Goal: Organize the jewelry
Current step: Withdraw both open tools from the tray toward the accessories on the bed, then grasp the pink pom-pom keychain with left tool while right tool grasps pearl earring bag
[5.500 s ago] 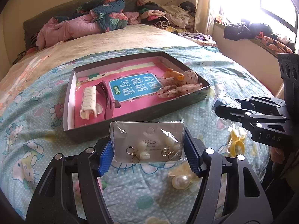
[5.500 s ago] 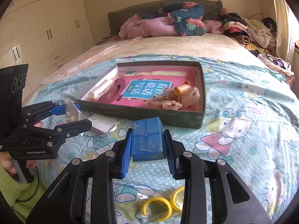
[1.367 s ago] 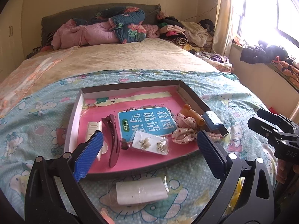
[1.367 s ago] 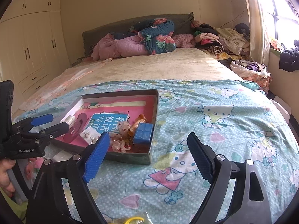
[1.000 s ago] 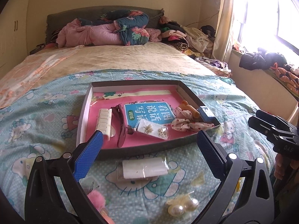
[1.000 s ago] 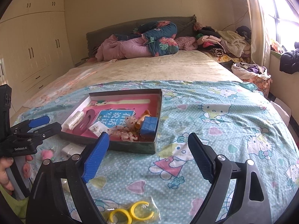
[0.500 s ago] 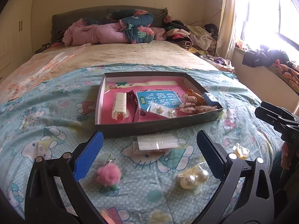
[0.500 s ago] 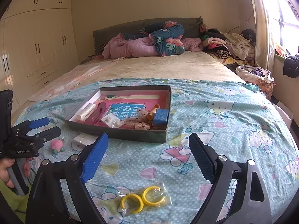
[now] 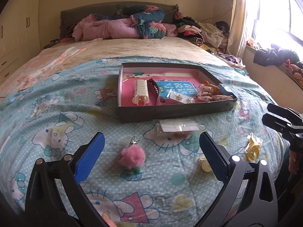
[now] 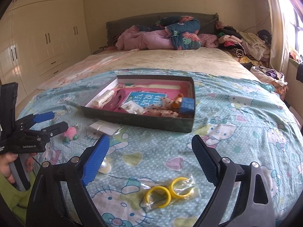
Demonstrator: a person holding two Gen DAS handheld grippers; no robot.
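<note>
A dark shallow box with a pink floor lies on the bedspread, holding a white hair clip, a maroon clip, a bagged earring card, spotted fabric pieces and a blue block. My left gripper hangs open above a pink pom-pom clip. A clear bag with a white card lies in front of the box. My right gripper is open above a bag of yellow rings. Pale beads lie partly hidden by its left finger.
Rumpled quilts and clothes are piled at the headboard. A wardrobe fills the left wall and a bright window the right. A hand holds the left gripper's handle at the bed's near edge.
Both grippers have drawn back from the box and sunk a little, staying open. The pom-pom clip now sits between the left fingers, and the yellow rings lie nearer the right ones.
</note>
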